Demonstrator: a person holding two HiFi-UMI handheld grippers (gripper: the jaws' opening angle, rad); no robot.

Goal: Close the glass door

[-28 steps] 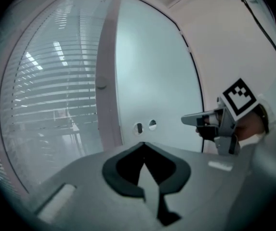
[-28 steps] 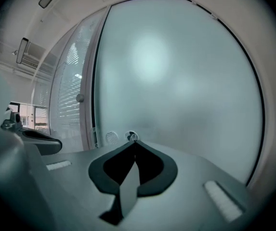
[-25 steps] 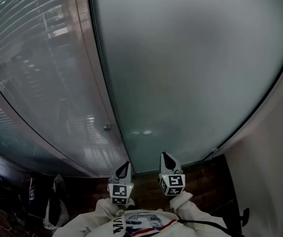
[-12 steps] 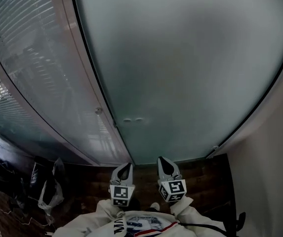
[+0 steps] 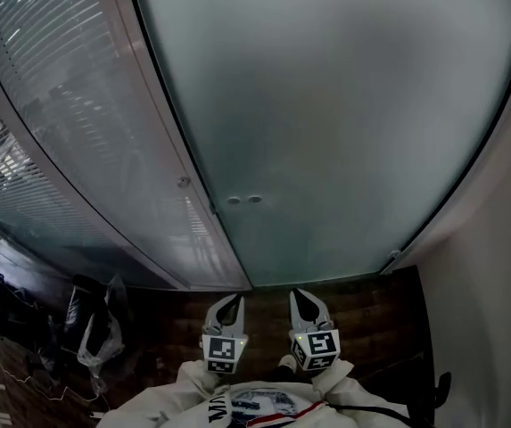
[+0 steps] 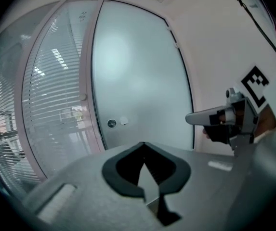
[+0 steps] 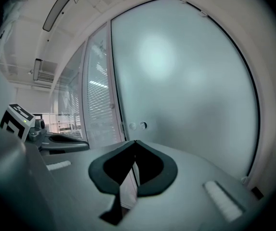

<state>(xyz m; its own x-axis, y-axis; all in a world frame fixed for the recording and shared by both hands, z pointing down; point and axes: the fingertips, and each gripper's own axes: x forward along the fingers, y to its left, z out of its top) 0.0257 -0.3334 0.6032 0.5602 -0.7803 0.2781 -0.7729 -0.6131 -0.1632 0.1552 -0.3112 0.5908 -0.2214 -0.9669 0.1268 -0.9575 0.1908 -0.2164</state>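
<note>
Both left gripper point(image 5: 230, 303) and right gripper point(image 5: 301, 300), jaws together, face the glass door point(image 5: 344, 105).

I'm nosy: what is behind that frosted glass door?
The frosted door hides whatever is behind it; only a pale glow shows. Through the clear panel beside it, blinds show.

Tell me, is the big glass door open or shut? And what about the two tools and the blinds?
glass door: looks shut, its edge against the frame.
left tool: shut, holding nothing.
right tool: shut, holding nothing.
blinds: down, behind the side glass.
</note>
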